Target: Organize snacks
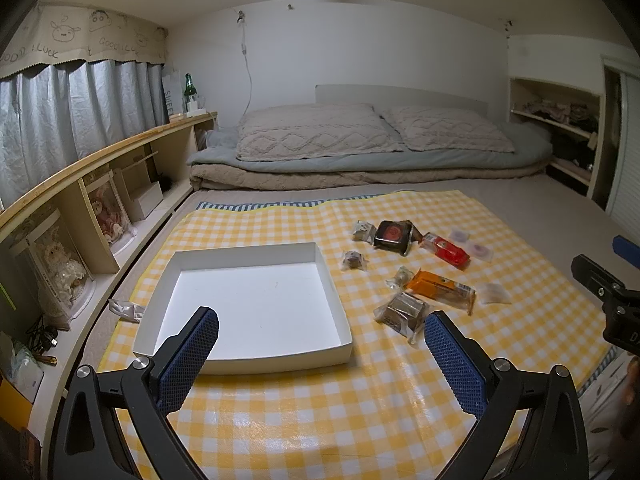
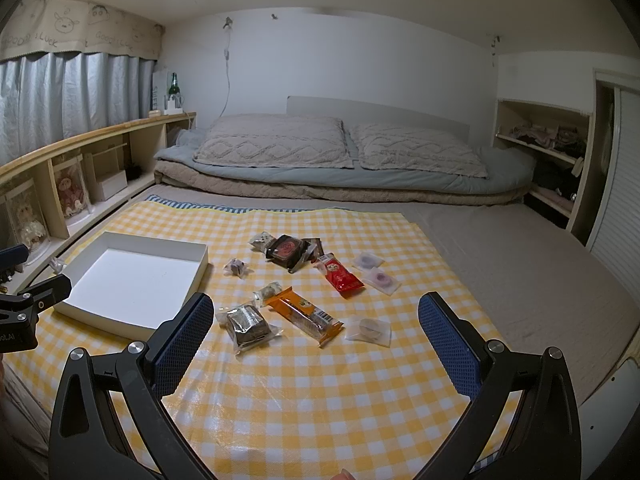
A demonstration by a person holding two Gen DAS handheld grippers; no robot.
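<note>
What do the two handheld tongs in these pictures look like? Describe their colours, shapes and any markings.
Both the left tongs and the right tongs look alike: two black angular arms joined by silver round bolts, each ending in a flat finger faced with a dark blue pad of meshed, grippy texture. A black body at the left edge of the right wrist view carries white lettering, cut off. No cables or sleeves show.

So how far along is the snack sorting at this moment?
Nothing looks done: the shallow white cardboard box is empty. Nothing is in hand either; the left gripper and right gripper both hover open. All is left: the orange wrapped bar, red packet, dark square packet, clear-wrapped brownie and the small clear packets lie loose on the yellow checked cloth.
</note>
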